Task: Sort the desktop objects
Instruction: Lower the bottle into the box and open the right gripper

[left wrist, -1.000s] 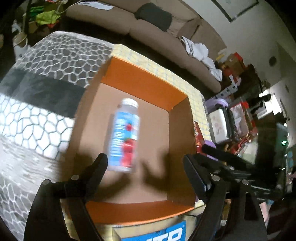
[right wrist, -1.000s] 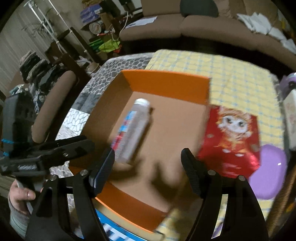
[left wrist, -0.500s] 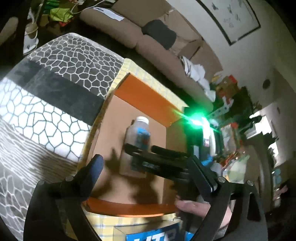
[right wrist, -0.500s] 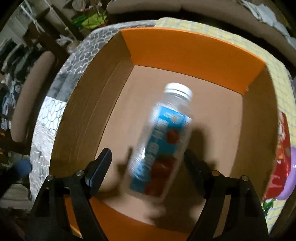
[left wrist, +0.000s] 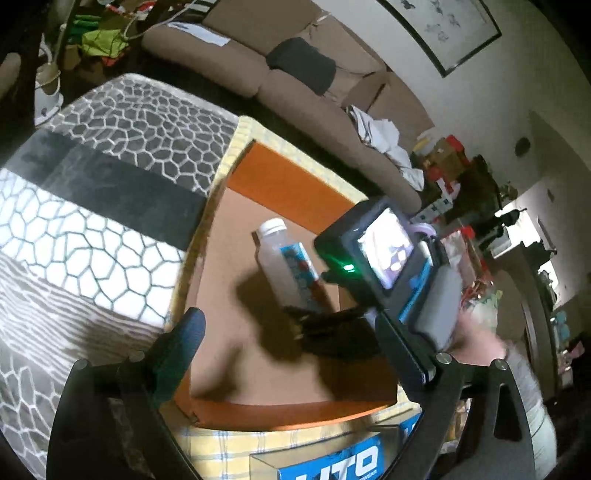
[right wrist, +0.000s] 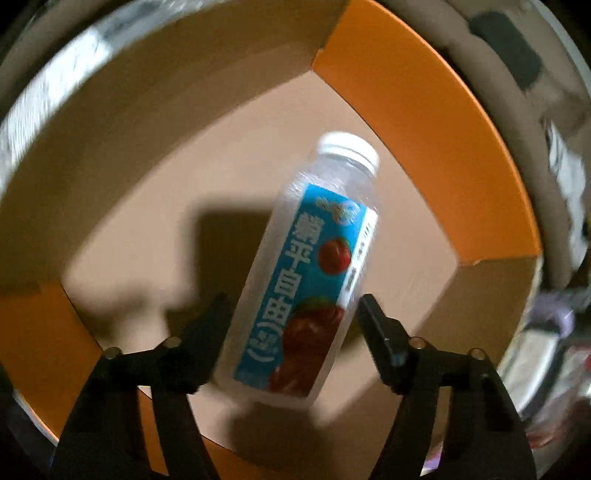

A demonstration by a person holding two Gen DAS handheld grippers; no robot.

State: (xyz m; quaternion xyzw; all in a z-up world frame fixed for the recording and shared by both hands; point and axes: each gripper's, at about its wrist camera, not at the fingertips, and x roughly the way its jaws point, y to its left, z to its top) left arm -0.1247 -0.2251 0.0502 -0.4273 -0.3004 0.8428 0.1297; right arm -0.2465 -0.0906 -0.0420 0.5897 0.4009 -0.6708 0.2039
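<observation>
Item: juice bottle [right wrist: 314, 269], lying in cardboard box [right wrist: 424, 110]. R gripper [right wrist: 295, 314] jaws closing astride it, not yet gripping. L gripper [left wrist: 291, 350] wide open, empty. Sort apparently unfinished.

I'm working in a cluttered living room at home: a long brown sofa [left wrist: 295, 92] with a dark cushion [left wrist: 301, 62] and crumpled clothes [left wrist: 380, 136], a framed picture [left wrist: 443, 26] on the wall, patterned tablecloth [left wrist: 92, 192], boxes piled nearby [left wrist: 443, 155].
</observation>
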